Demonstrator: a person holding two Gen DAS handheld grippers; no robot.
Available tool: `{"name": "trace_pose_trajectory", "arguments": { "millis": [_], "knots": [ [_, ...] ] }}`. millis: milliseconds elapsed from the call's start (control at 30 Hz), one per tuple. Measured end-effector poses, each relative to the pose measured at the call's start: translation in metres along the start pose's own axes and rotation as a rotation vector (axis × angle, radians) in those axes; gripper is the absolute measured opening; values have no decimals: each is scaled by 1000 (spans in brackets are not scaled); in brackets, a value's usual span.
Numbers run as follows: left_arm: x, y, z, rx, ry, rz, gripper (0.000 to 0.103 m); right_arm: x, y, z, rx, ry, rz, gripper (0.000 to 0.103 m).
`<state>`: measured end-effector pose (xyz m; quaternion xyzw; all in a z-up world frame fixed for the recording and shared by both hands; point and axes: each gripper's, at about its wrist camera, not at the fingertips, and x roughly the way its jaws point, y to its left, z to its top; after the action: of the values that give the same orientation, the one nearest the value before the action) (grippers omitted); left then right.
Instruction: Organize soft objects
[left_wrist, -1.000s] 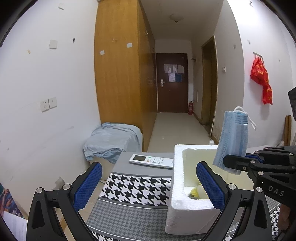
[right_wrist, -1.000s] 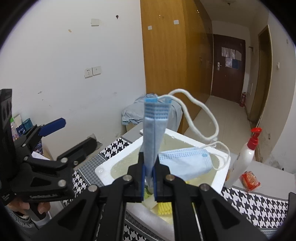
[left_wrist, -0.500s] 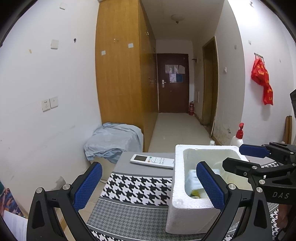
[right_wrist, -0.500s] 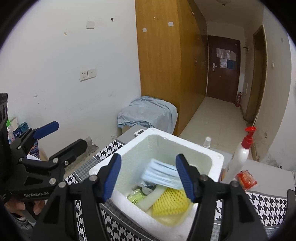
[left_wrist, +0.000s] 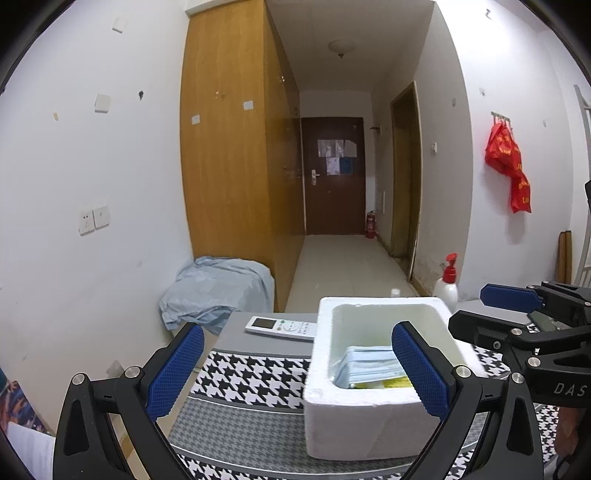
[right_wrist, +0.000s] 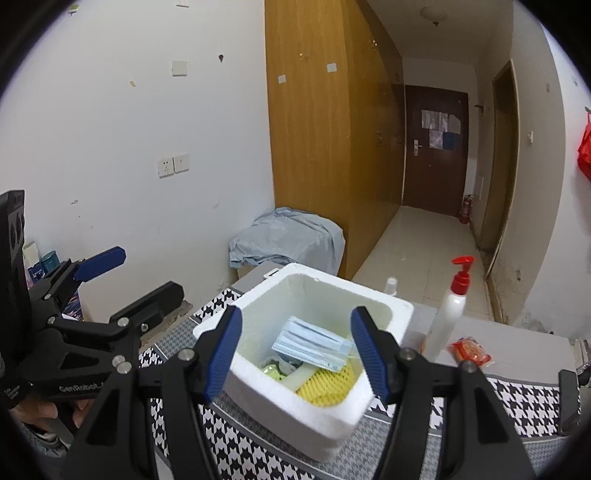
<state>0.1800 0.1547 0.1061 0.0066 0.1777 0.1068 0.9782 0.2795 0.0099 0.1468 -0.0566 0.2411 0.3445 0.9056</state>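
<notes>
A white foam box (right_wrist: 317, 402) stands on the houndstooth-covered surface (right_wrist: 517, 402), open at the top. Inside lies a folded blue mask (right_wrist: 310, 341), resting on a yellow foam net (right_wrist: 327, 387) and a pale strip, with a greenish wrapper (right_wrist: 271, 369) in the box's near-left part. From the left wrist view the mask (left_wrist: 369, 365) shows against the box's (left_wrist: 354, 424) inner floor, partly hidden behind a blue pad.

The right tool (right_wrist: 297, 350) hangs above the box's near rim, its fingers spread with nothing between them. The left tool (left_wrist: 297, 369) is also spread wide and empty, toward the surface's left edge, beside the box; a hand (right_wrist: 44, 410) grips its handle.

Behind the box, toward the surface's far edge, lies a white remote (left_wrist: 280, 326). At the far right stand a white pump bottle (right_wrist: 448, 314) with a red head and a small clear bottle (right_wrist: 391, 285); a red packet (right_wrist: 469, 350) lies just beside the pump bottle. Beyond the surface, a blue-grey cloth (right_wrist: 288, 240) is draped over something by the wall.
</notes>
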Motion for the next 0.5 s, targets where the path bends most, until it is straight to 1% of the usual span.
{"name": "trace_pose_trajectory", "arguments": {
  "millis": [267, 300, 367, 500],
  "knots": [
    [-23, -14, 3, 14, -25, -18, 102, -35, -2, -10, 14, -44, -6, 67],
    [-27, -16, 3, 16, -32, -22, 102, -39, -2, -11, 17, -50, -6, 68],
    [-33, -19, 2, 18, -39, -25, 102, -50, -3, -16, 20, -64, -9, 74],
    [-43, -25, -2, 17, -42, -38, 102, -67, -4, -25, 15, -86, -18, 77]
  ]
}}
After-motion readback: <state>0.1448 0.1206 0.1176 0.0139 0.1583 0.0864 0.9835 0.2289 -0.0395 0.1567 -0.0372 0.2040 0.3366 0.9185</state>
